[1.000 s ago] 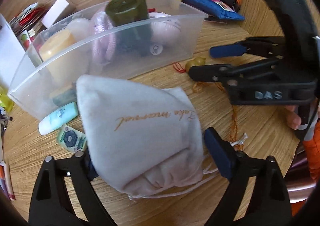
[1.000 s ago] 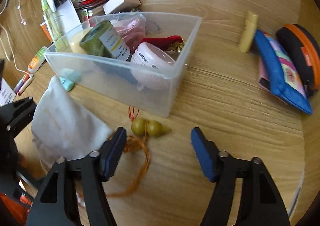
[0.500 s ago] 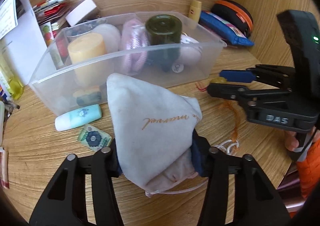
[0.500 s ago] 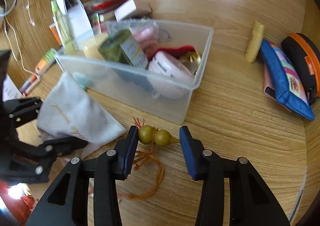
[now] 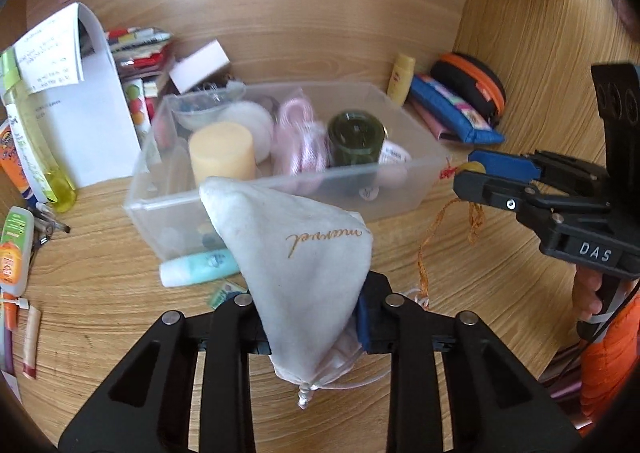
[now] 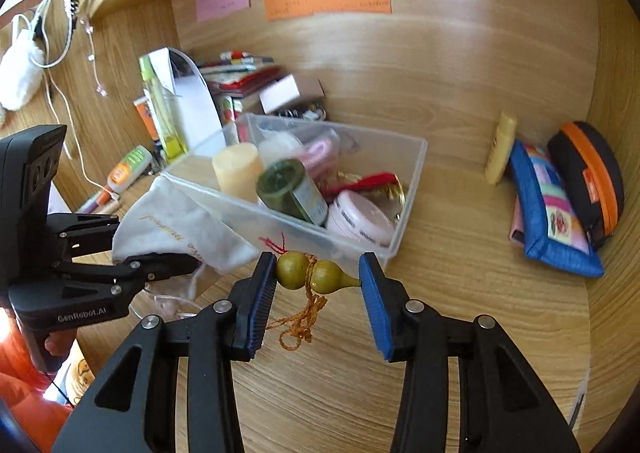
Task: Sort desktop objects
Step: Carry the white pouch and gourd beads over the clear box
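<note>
My left gripper (image 5: 316,317) is shut on a white drawstring pouch (image 5: 304,265) and holds it up in front of the clear plastic bin (image 5: 416,189). The pouch also shows in the right wrist view (image 6: 176,229). My right gripper (image 6: 318,293) is shut on an olive gourd charm (image 6: 316,275) with an orange tassel cord (image 6: 300,321) hanging below, lifted off the desk near the bin's (image 6: 412,189) front corner. The bin holds a yellow candle (image 5: 222,153), a green jar (image 5: 354,137), a pink item and a pink round case (image 6: 360,223).
A mint tube (image 5: 198,273) and a small green packet (image 5: 226,291) lie in front of the bin. A blue pouch (image 6: 552,221), an orange-trimmed black case (image 6: 588,181) and a yellow tube (image 6: 500,147) sit at the right. Bottles, papers and pens crowd the left.
My left gripper closed on the pouch and raised it. My right gripper closed on the gourd charm and lifted it off the desk, its cord now hanging.
</note>
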A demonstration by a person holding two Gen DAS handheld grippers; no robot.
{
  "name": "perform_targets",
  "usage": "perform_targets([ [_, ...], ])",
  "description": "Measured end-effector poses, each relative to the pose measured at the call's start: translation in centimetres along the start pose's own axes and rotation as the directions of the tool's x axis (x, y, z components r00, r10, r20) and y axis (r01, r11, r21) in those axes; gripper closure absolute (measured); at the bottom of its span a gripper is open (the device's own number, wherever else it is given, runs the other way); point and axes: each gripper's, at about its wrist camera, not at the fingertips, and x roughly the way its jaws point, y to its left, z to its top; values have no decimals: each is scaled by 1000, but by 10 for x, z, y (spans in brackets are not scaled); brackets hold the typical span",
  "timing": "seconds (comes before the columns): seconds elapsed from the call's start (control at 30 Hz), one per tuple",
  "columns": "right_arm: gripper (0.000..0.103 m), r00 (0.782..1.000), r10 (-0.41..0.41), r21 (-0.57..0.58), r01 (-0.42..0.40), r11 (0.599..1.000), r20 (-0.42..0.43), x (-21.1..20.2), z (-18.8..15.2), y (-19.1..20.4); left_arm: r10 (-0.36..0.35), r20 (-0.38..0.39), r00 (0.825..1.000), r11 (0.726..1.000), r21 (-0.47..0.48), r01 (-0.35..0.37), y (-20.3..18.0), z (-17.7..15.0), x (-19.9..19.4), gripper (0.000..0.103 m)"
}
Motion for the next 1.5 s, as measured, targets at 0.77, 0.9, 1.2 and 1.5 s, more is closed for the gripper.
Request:
perform_targets([
  [0.77,64,990,-54,8,53,999,128,3,55,4,17,176,984,998,-64,-5,52,79,-33,75],
  [0.9,64,991,-59,37,55,998,124,15,65,0,4,174,985,997,-77,10,61,96,-20,75],
  [1.2,64,994,-68,86,60,994,87,53,89,-10,-10,98,995,998,-68,16,59,121,24,75],
  [1.5,64,997,-72,176,69,982,13,91,83,-34,-20,6,1000,999,-51,20,42,115,66,75],
])
